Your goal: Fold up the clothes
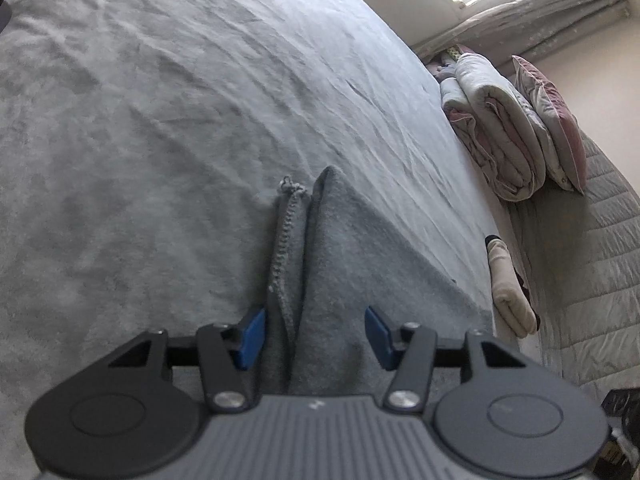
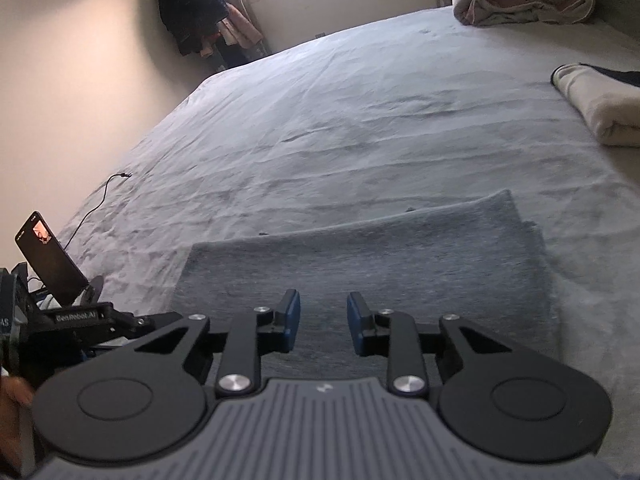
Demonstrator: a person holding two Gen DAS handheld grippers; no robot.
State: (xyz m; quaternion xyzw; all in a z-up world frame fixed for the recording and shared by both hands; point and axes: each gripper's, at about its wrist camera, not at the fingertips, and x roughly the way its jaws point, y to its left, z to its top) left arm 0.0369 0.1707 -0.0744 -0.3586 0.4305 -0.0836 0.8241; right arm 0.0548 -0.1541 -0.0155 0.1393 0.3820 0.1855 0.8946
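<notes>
Left wrist view. We see our left gripper (image 1: pixel 315 334) with its blue pads spread wide, nothing between them. Directly ahead of it and beneath it lies the grey knit garment (image 1: pixel 352 264), doubled over, on the pale grey wrinkled bed sheet (image 1: pixel 180 100). An overlocked seam edge (image 1: pixel 286 236) runs away from the left pad, and a fold ridge climbs to a peak just beside it. The garment's edge sits inside the span of the open jaws, slightly toward the left pad. Whether the pads touch the cloth we cannot tell. Beyond, near the bed's far edge, lie a rolled cream cloth (image 1: pixel 510 284) and a bundled pink-and-grey quilt (image 1: pixel 496 128).

Right wrist view. Our right gripper (image 2: pixel 323 324) is likewise parted, pinching nothing. It hovers over the near edge of the same garment, which here reads as a flat, layered rectangle with offset edges at its far right corner (image 2: pixel 524 224). The left tool's black body (image 2: pixel 88 320) shows at the left margin, beside a propped black phone (image 2: pixel 50 260).

Judgement. The scene fits either a fold about to be taken up or one just laid and released. If we grip, both pads should catch all layers at matching corners, lift together, and keep the edges aligned; the offset far corner wants squaring.
</notes>
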